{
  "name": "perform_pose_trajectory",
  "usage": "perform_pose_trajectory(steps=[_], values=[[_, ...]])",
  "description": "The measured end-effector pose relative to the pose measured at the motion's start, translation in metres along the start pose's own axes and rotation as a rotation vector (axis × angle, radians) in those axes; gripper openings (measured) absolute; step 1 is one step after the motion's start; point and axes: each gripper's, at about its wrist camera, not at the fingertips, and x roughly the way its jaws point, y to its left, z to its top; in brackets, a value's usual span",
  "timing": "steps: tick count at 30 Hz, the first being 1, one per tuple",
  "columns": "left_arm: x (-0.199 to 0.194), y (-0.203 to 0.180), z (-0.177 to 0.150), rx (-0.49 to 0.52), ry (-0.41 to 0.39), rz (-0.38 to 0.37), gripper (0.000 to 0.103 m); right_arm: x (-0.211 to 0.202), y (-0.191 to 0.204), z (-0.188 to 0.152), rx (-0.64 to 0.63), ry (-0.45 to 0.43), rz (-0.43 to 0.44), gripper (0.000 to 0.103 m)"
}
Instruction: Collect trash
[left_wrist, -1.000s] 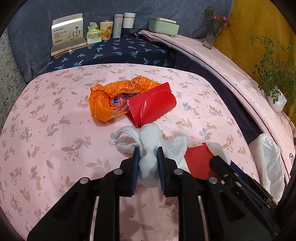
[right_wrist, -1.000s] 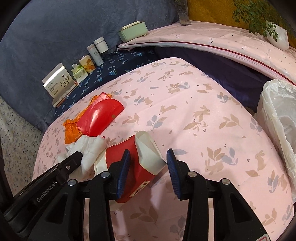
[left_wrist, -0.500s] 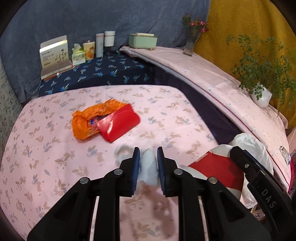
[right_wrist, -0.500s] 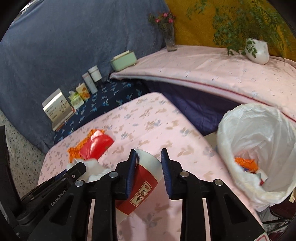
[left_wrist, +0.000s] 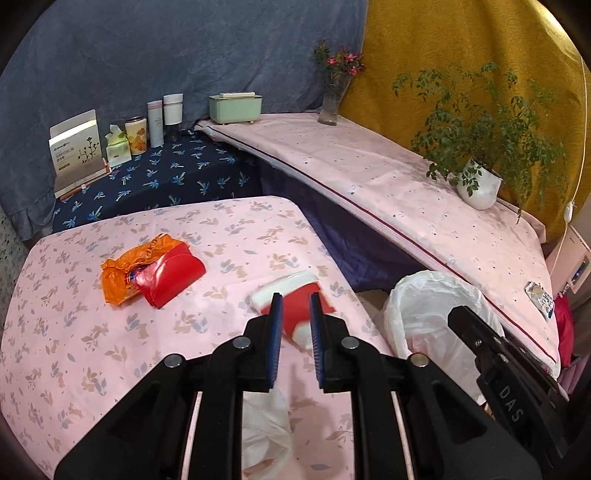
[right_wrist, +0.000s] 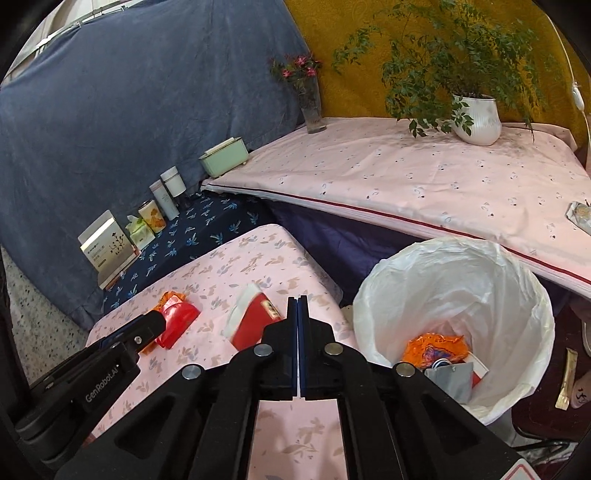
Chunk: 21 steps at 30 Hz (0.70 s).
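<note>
- My right gripper (right_wrist: 297, 306) has just closed fully, pads touching, gripping nothing.
- My left gripper (left_wrist: 295, 300) has just narrowed to a slim gap with nothing visible between the pads.
- One tissue (left_wrist: 266, 424) shows beneath it.
- One red cup (right_wrist: 255, 321) lies blurred on the pink cloth (left_wrist: 92, 350), long axis slanting, white rim toward far left.
- Also one orange bag (left_wrist: 122, 273), one red pack (left_wrist: 173, 277) and one bin (right_wrist: 443, 266).
</note>
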Motion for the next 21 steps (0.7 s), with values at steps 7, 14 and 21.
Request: perform_pose_trajectory(steps=[7, 14, 21], values=[[0.010, 0.018, -0.006, -0.027, 0.018, 0.033, 0.014, 0.009, -0.015, -0.009, 0.025, 0.044, -0.001, 0.028], [0.031, 0.055, -0.011, -0.056, 0.048, 0.081, 0.014, 0.045, 0.001, -0.022, 0.036, 0.116, 0.035, 0.038], [0.048, 0.083, -0.018, -0.085, 0.099, 0.069, 0.014, 0.097, 0.019, -0.038, 0.078, 0.216, 0.046, 0.038]])
